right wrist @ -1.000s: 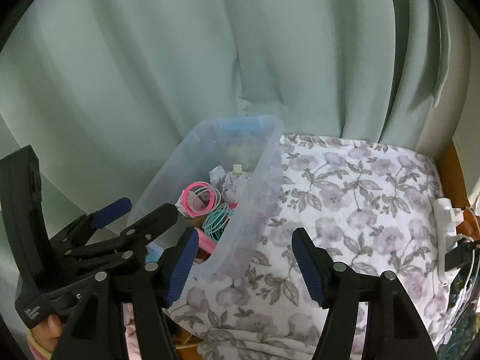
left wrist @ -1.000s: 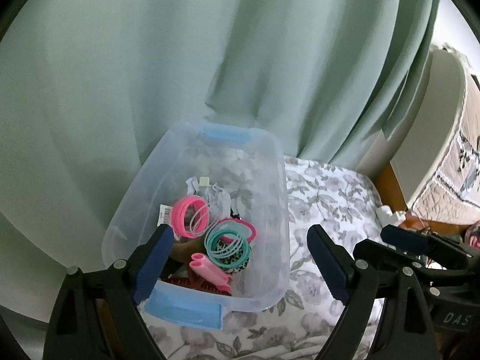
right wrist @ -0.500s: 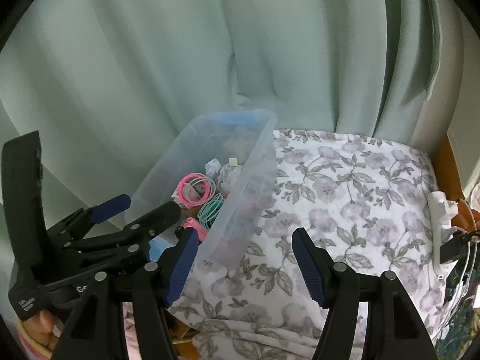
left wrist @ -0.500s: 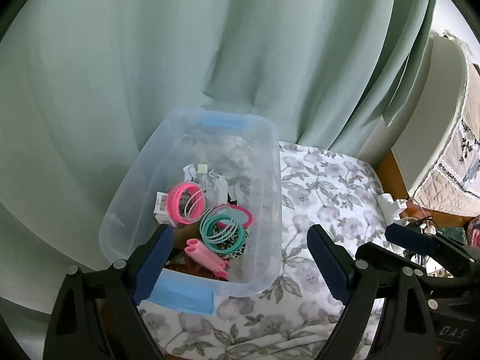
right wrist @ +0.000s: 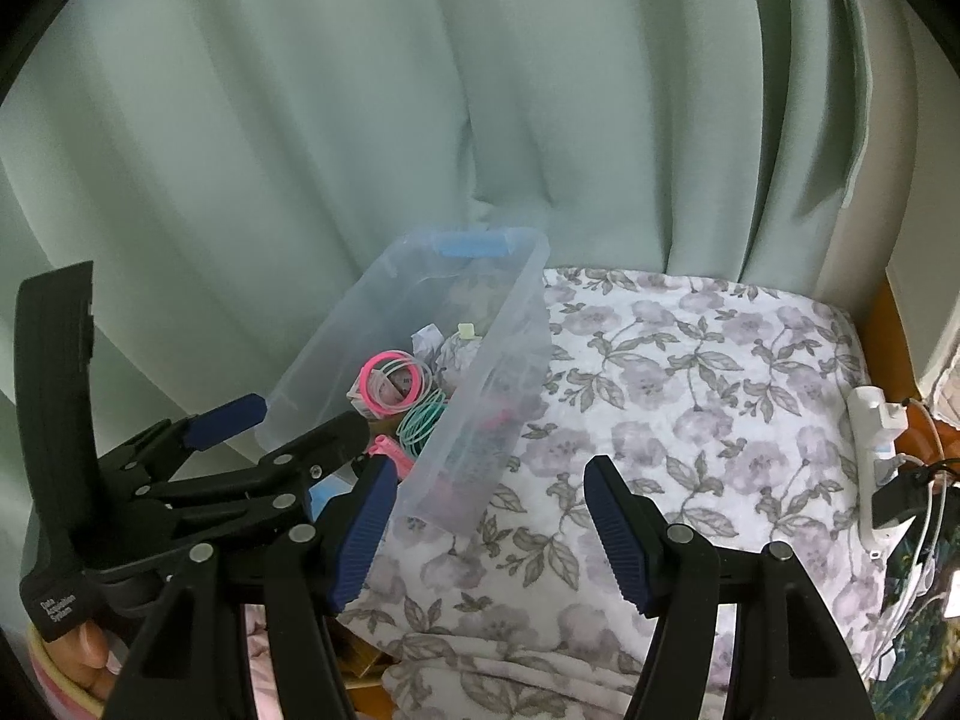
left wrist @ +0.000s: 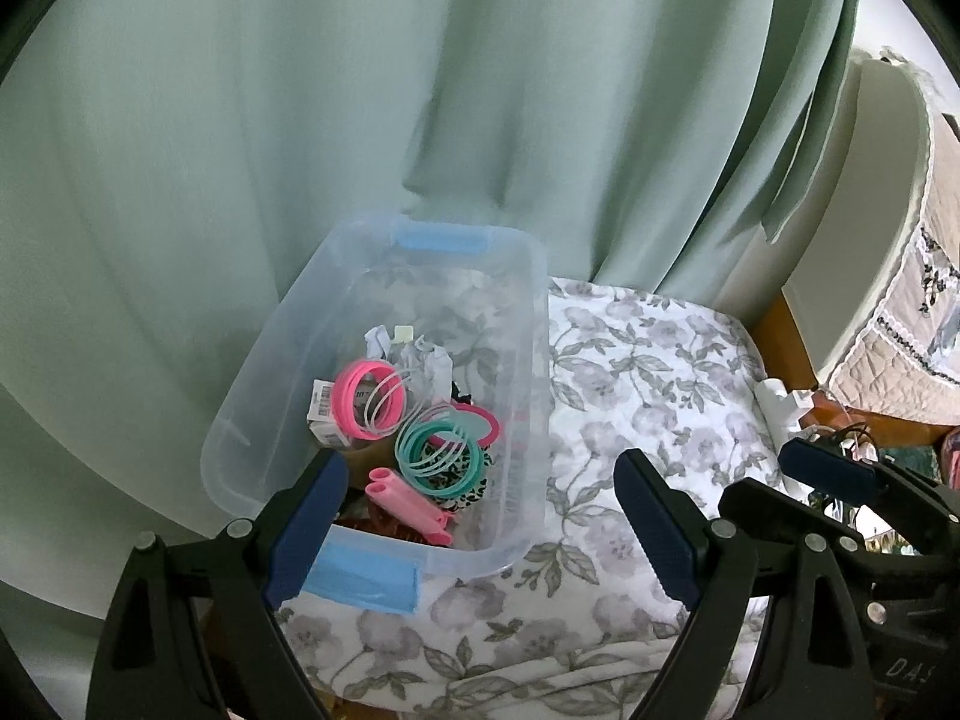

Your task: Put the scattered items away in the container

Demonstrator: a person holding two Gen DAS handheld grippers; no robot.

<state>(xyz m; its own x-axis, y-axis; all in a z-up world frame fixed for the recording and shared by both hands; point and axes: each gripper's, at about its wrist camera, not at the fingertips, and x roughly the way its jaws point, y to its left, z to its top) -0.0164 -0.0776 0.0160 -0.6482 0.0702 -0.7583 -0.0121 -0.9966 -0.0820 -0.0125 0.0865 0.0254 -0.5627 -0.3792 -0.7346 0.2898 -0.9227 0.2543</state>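
A clear plastic container with blue handles sits at the left edge of a floral-covered surface. Inside lie pink bangles, teal bangles, a pink clip, crumpled white paper and a barcode tag. My left gripper is open and empty, held back above the container's near end. My right gripper is open and empty, to the right of the container over the cloth. The left gripper shows in the right wrist view.
A pale green curtain hangs right behind the container. A white power strip with cables lies on the wooden edge at the right. White furniture with a quilted cover stands at the far right.
Both grippers have drawn back and up from the container, so it looks smaller and further off. The jaws stay open. The items in the container have not moved.
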